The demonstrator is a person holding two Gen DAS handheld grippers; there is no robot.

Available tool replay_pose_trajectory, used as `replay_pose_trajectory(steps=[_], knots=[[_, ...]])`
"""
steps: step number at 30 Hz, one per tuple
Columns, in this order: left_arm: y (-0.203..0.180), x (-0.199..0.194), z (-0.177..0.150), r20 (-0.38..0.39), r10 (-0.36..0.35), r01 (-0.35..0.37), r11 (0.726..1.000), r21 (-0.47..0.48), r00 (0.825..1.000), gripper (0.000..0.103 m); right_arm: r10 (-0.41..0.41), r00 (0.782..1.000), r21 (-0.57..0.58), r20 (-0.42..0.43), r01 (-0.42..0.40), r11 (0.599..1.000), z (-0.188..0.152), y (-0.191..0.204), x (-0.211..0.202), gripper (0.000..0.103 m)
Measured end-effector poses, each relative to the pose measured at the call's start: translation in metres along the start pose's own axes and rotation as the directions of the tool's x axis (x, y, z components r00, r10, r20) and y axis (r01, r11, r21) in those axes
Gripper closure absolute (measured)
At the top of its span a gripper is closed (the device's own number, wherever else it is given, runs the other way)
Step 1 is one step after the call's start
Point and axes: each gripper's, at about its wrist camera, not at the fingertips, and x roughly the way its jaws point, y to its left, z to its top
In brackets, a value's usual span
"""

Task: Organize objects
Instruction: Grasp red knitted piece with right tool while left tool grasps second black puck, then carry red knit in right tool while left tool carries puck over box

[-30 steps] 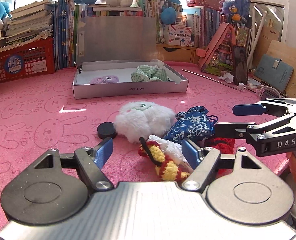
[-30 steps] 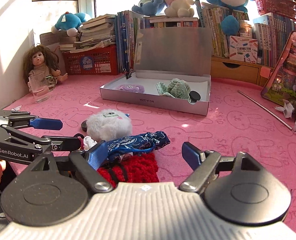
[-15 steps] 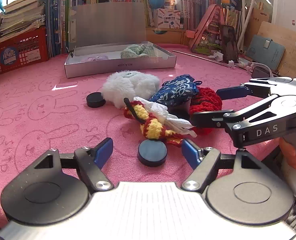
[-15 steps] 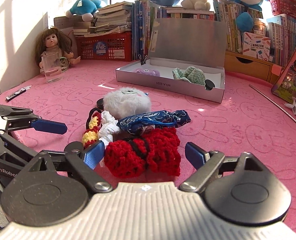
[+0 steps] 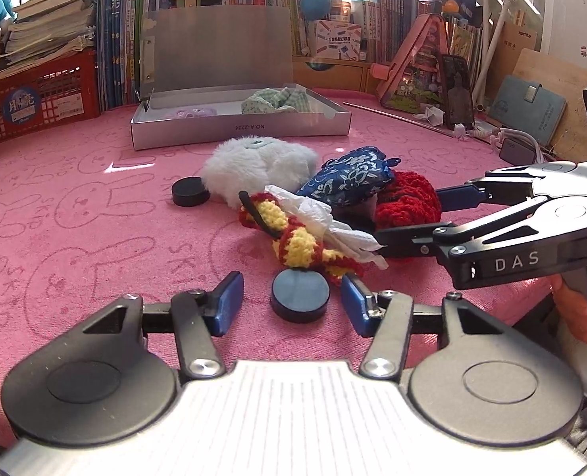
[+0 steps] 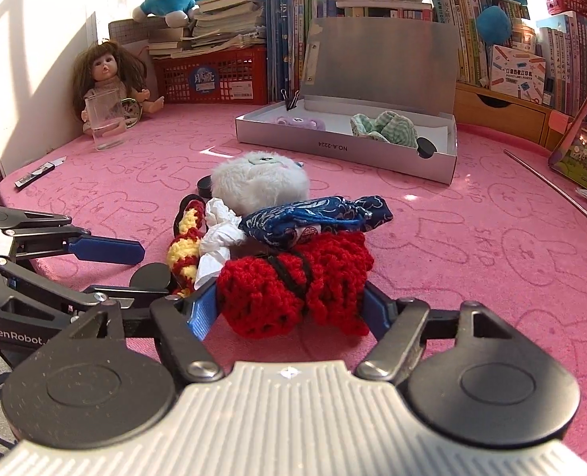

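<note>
Grasping is the step in hand: the left gripper has just been closing around the black disc, pads not yet touching, while the right gripper has been closing and now pinches the red crocheted piece. Next, lift both toward the open silver box at twelve o'clock.

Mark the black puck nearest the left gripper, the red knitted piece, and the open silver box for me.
Black puck (image 5: 300, 292): left wrist view, centre of its flat top.
Red knitted piece (image 6: 293, 281): right wrist view, middle of the yarn, near its black band.
Silver box (image 6: 345, 147): right wrist view, front wall by the printed label.
</note>
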Motion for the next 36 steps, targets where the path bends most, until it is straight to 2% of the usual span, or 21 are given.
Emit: replay_pose_trajectory(steps=[2,4,10,18,25,36], knots=[[0.001,-0.001,0.0,0.003,0.008,-0.008,1.0,-0.009,1.0,0.058,-0.001,1.0,0.001,0.008,0.001,1.0,0.0,0.001,-0.002,0.032],[0.005,-0.002,0.001,0.002,0.008,-0.008,1.0,-0.031,1.0,0.065,-0.004,1.0,0.007,0.019,0.004,1.0,0.001,0.0,-0.005,0.035],[0.008,-0.008,0.006,0.036,0.035,-0.034,0.999,-0.033,0.999,0.065,-0.053,0.996,0.017,0.065,0.052,0.998,0.006,-0.004,-0.016,0.043],[0.018,-0.008,0.023,0.06,0.077,-0.075,0.996,-0.044,0.995,0.065,-0.125,0.985,0.037,0.121,0.122,0.992,0.017,-0.011,-0.026,0.046],[0.04,0.003,0.057,0.071,0.126,-0.12,0.989,-0.092,0.989,0.065,-0.187,0.97,0.048,0.156,0.182,0.982,0.04,-0.023,-0.027,0.046],[0.068,0.027,0.115,0.09,0.166,-0.152,0.978,-0.142,0.982,0.065,-0.228,0.966,0.176,0.124,0.205,0.963,0.093,-0.063,-0.007,0.046]])
